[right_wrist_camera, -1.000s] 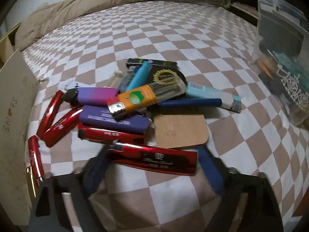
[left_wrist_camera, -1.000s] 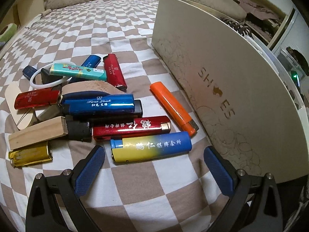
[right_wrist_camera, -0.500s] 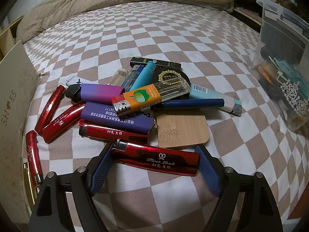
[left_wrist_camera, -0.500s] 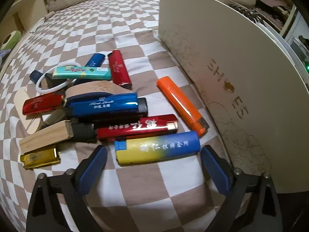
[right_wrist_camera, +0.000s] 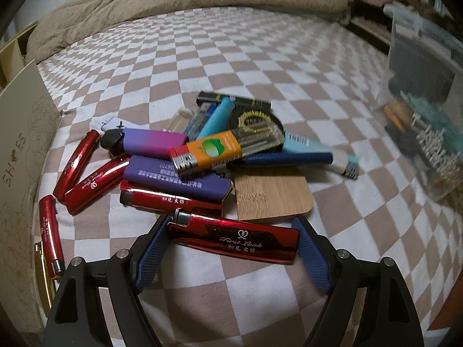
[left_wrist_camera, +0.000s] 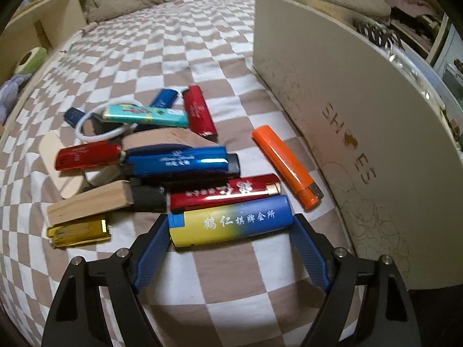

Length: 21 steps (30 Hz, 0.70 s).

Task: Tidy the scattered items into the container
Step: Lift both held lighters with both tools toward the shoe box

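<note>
Left claw (left_wrist_camera: 230, 230), low centre of the left wrist view, closing around a blue-and-yellow lighter (left_wrist_camera: 230, 224) lying crosswise between the blue pads (left_wrist_camera: 152, 248); both pads right at the lighter's ends, firm pressing not certain. Just above it, touching, a red lighter with a gold cap (left_wrist_camera: 225, 192); to the right, apart, an orange lighter (left_wrist_camera: 286, 166) lying slantwise near the cream shoe box (left_wrist_camera: 347, 110) that stands along the right of the frame. Further up, a glossy blue lighter (left_wrist_camera: 179, 160), a teal lighter (left_wrist_camera: 144, 114) over a white ring (left_wrist_camera: 86, 137), and at lower left a gold lighter (left_wrist_camera: 79, 231) below a wooden block (left_wrist_camera: 86, 202). All on a brown-and-white checked bedsheet (left_wrist_camera: 173, 52).

Right claw (right_wrist_camera: 231, 241), low centre of the right wrist view, clamped endwise on a red First Look lighter (right_wrist_camera: 234, 241), pads against both ends. Directly above, a bamboo card (right_wrist_camera: 272, 192) and a second red lighter (right_wrist_camera: 170, 199) under a purple lighter (right_wrist_camera: 176, 180); over these an orange lighter with an apple label (right_wrist_camera: 208, 151). Three slim red lighters (right_wrist_camera: 76, 163) at left beside the shoe box. Blurred clear plastic bin (right_wrist_camera: 422, 115) at right edge.
</note>
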Motion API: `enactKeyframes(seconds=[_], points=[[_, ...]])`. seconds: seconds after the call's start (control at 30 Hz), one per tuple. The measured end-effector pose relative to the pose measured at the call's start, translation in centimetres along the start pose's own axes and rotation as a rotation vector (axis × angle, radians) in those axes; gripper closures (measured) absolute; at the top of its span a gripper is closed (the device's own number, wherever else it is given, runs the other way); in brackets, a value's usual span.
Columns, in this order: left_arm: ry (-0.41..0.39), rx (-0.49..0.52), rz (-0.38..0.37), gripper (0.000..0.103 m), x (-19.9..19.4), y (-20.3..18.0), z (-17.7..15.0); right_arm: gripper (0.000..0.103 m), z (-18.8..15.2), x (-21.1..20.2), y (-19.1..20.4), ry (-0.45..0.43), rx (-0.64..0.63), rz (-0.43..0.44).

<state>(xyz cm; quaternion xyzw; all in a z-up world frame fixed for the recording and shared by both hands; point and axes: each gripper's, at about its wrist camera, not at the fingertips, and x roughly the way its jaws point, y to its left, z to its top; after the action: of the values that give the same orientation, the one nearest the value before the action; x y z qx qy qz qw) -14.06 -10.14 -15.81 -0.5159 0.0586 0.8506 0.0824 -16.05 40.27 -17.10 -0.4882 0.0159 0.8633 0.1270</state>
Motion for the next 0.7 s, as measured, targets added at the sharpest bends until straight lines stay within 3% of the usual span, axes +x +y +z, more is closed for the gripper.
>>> enactKeyframes(seconds=[0.23,0.7], points=[[-0.072,-0.077,0.066,0.020,-0.9,1.8,0.6,0.019,0.6,-2.6,1.6,-0.140,-0.067,-0.064],[-0.297,-0.090,0.115,0.020,-7.5,-0.5,2.6,0.019,0.9,-8.4,0.9,-0.435,0.051,-0.096]])
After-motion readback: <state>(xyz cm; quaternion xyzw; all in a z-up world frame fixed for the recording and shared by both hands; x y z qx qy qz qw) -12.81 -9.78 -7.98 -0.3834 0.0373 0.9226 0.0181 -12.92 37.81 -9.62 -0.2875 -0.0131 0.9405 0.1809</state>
